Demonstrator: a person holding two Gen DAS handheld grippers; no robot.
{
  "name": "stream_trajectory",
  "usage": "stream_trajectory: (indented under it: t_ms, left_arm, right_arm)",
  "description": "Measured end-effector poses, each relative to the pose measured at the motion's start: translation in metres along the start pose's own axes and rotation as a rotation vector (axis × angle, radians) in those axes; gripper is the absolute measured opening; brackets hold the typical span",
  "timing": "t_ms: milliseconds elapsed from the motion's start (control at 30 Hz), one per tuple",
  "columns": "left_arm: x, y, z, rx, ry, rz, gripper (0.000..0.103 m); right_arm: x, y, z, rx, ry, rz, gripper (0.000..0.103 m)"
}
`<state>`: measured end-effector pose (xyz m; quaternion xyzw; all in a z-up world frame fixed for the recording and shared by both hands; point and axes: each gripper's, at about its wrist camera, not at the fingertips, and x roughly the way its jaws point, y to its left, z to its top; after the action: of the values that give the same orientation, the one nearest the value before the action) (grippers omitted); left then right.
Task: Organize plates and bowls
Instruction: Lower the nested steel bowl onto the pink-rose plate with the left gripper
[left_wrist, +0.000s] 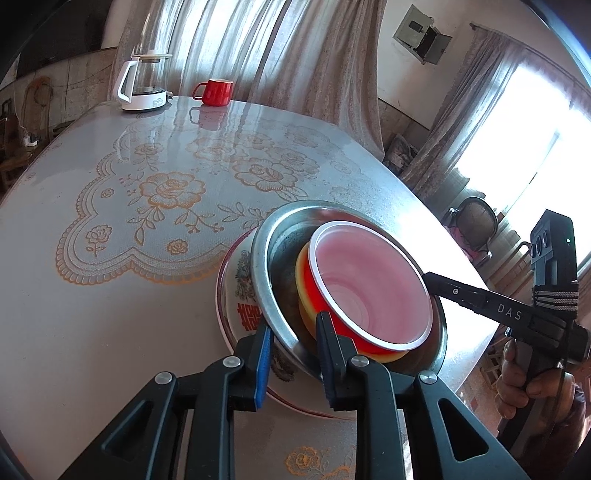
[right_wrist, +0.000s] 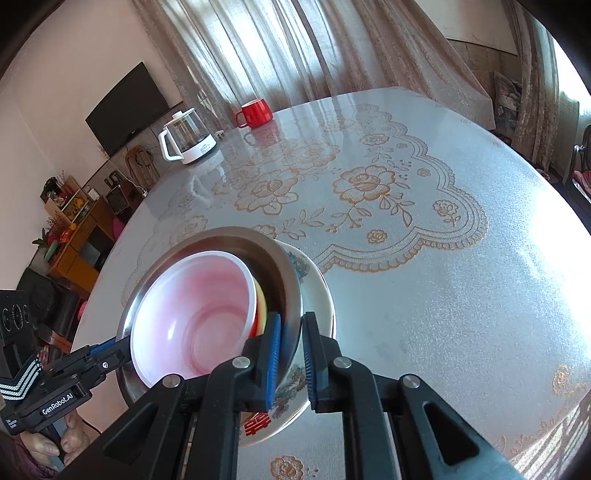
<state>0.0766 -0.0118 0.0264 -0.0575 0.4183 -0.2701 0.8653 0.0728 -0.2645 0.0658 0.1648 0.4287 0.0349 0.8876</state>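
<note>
A nested stack stands near the table's edge. A red plastic bowl (left_wrist: 369, 291) with a pale pink inside sits in a yellow bowl (left_wrist: 304, 295), inside a steel bowl (left_wrist: 273, 266), which rests on a white patterned ceramic bowl (left_wrist: 236, 280). My left gripper (left_wrist: 291, 354) straddles the steel bowl's near rim, one finger outside, one inside; the jaws look closed on it. My right gripper (right_wrist: 291, 354) straddles the steel bowl's (right_wrist: 291, 291) opposite rim above the ceramic bowl (right_wrist: 317, 295). The red bowl (right_wrist: 199, 314) tilts inside.
A round table (left_wrist: 110, 295) with a flowered lace cloth under glass. A white glass kettle (left_wrist: 142, 83) and a red mug (left_wrist: 216, 91) stand at the far edge. Chairs and curtains lie beyond the table.
</note>
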Motion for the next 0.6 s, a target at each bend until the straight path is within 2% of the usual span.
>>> stream_trajectory:
  t_ms: [200,367,600]
  left_arm:
    - [0.002,-0.002,0.001,0.008,-0.003,0.035,0.024]
    - [0.002,-0.009,0.001,0.052,-0.021,0.097,0.026]
    - [0.002,-0.008,0.002,0.055,-0.040,0.135,0.026]
  right_arm:
    - [0.001,0.004,-0.001,-0.018,-0.011,-0.018,0.011]
    - [0.002,0.000,-0.002,0.005,-0.016,-0.002,0.011]
    - [0.001,0.011,-0.007,-0.045,-0.049,-0.060,0.012]
